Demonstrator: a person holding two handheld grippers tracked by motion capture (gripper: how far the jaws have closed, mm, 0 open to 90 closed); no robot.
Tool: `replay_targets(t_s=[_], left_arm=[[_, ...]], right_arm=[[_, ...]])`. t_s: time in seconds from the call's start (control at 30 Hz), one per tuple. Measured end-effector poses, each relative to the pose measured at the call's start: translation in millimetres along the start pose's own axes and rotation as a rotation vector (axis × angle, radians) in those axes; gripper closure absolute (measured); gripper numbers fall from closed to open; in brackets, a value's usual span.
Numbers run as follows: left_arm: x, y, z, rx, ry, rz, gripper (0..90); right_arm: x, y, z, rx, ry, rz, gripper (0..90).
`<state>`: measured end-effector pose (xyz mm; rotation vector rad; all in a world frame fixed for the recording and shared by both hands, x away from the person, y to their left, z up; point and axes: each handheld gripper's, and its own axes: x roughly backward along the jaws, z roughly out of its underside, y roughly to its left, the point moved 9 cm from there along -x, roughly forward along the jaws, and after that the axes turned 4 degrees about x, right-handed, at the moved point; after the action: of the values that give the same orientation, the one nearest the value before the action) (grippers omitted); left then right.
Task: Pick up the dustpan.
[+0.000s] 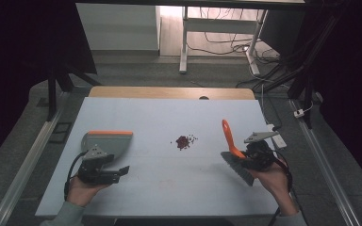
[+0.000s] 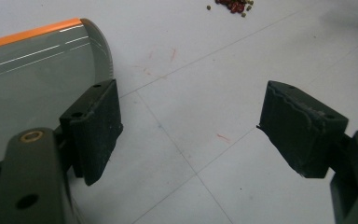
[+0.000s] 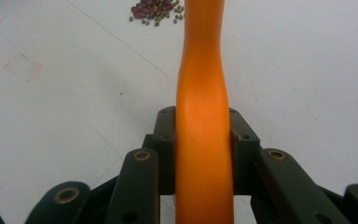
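Note:
A grey dustpan [image 1: 106, 140] with an orange edge lies on the left of the white table [image 1: 169, 188]. My left gripper [image 1: 115, 165] sits just in front of it, open, nothing between its jaws. In the left gripper view the dustpan [image 2: 28, 74] lies beside the left jaw of that gripper [image 2: 198, 128], over bare tabletop. A small pile of red and green beans [image 1: 184, 141] lies mid-table. My right gripper [image 1: 247, 157] is shut on the orange handle of a brush [image 1: 227, 136], whose dark bristles [image 1: 239, 169] hang toward me. The right gripper view shows the handle [image 3: 203, 116] clamped between the jaws, pointing toward the beans [image 3: 156, 10].
A wooden strip [image 1: 169, 92] runs along the table's far edge. Beyond it stand a white desk frame [image 1: 184, 42] and loose cables on the floor. Metal rails [image 1: 325, 160] flank the table on both sides. The beans [image 2: 233, 4] show at the top of the left gripper view.

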<state>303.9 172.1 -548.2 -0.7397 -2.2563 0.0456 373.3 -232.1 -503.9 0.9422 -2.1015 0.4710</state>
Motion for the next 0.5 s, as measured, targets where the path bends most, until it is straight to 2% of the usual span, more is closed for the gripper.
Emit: replay_targets(t_s=[0.5], left_arm=[[1.4,-3.9,-2.4,-0.015,0.005,-0.005,22.1]], right_arm=[[3.6,-2.2,0.2,-0.013,-0.009,0.020,70.3]])
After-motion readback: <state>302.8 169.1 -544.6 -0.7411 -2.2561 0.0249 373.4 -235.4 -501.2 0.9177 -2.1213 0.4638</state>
